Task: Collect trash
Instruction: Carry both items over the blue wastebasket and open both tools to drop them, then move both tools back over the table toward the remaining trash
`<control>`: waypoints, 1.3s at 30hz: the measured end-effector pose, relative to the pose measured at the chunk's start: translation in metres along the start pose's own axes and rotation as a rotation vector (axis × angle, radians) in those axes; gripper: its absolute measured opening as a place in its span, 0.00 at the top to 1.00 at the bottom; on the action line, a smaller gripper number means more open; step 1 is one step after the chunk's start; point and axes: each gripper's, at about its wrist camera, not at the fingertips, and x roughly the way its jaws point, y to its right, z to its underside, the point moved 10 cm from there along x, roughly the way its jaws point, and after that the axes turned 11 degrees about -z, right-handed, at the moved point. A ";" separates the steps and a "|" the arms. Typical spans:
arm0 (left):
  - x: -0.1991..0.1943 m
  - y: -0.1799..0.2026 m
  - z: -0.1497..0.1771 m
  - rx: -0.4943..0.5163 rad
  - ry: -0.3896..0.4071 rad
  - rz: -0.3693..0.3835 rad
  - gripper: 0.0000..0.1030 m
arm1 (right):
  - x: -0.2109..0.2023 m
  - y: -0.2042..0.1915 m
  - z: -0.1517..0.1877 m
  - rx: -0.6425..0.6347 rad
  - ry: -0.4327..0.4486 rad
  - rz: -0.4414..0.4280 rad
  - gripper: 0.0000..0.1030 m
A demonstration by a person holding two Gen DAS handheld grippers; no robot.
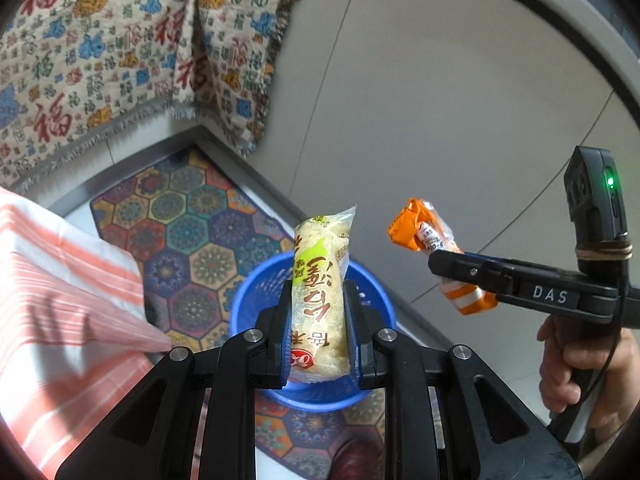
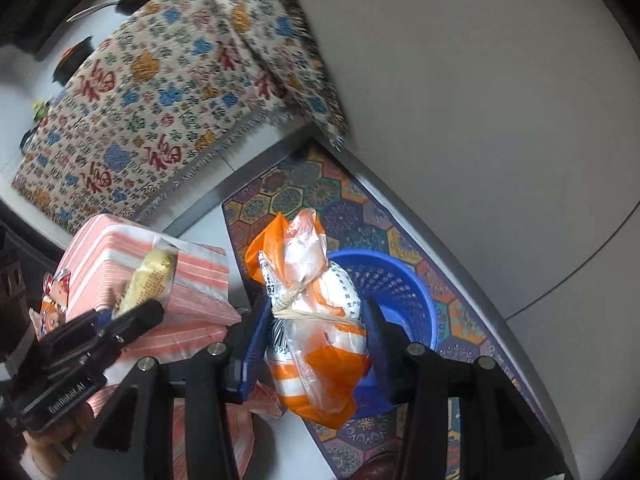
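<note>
My left gripper (image 1: 319, 300) is shut on a pale yellow snack packet (image 1: 320, 280), held upright right over a blue plastic basket (image 1: 248, 300) on the floor. My right gripper (image 2: 316, 320) is shut on an orange-and-white tied plastic bag (image 2: 316, 340), held above the left rim of the same blue basket (image 2: 408, 280). In the left wrist view the right gripper (image 1: 452, 264) comes in from the right with its orange-and-white bag (image 1: 424, 228), level with the packet. The left gripper (image 2: 132, 308) and its yellow packet (image 2: 150, 280) show at the left of the right wrist view.
The basket stands on a colourful hexagon-patterned mat (image 1: 180, 216) beside a grey wall (image 1: 440, 100). A pink-striped cloth-covered box (image 2: 168, 280) sits just left of it. A patterned cloth (image 1: 120, 60) hangs from a table behind. A person's hand (image 1: 576, 364) grips the right handle.
</note>
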 end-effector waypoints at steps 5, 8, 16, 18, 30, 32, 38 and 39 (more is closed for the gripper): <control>0.027 0.011 0.009 0.009 -0.034 -0.002 0.79 | 0.015 0.026 0.002 0.052 -0.018 -0.009 0.55; 0.041 0.018 0.012 0.025 -0.046 -0.003 0.79 | 0.025 0.039 0.001 0.074 -0.029 -0.015 0.55; 0.072 0.034 0.020 0.047 -0.068 0.012 0.66 | 0.048 0.061 -0.001 0.123 -0.048 -0.041 0.53; 0.079 0.034 0.022 0.037 -0.074 0.011 0.54 | 0.052 0.066 0.001 0.148 -0.054 -0.062 0.51; 0.030 0.004 0.003 -0.039 0.023 -0.027 0.30 | 0.020 0.046 -0.017 0.008 0.064 -0.007 0.47; 0.008 -0.004 -0.003 -0.055 0.050 -0.031 0.29 | 0.004 0.030 -0.024 -0.062 0.121 0.028 0.46; -0.063 -0.038 0.006 -0.091 0.104 -0.092 0.21 | -0.042 -0.020 -0.034 -0.251 0.284 0.136 0.35; -0.074 -0.048 0.011 -0.091 0.105 -0.111 0.20 | -0.047 -0.028 -0.035 -0.271 0.303 0.148 0.35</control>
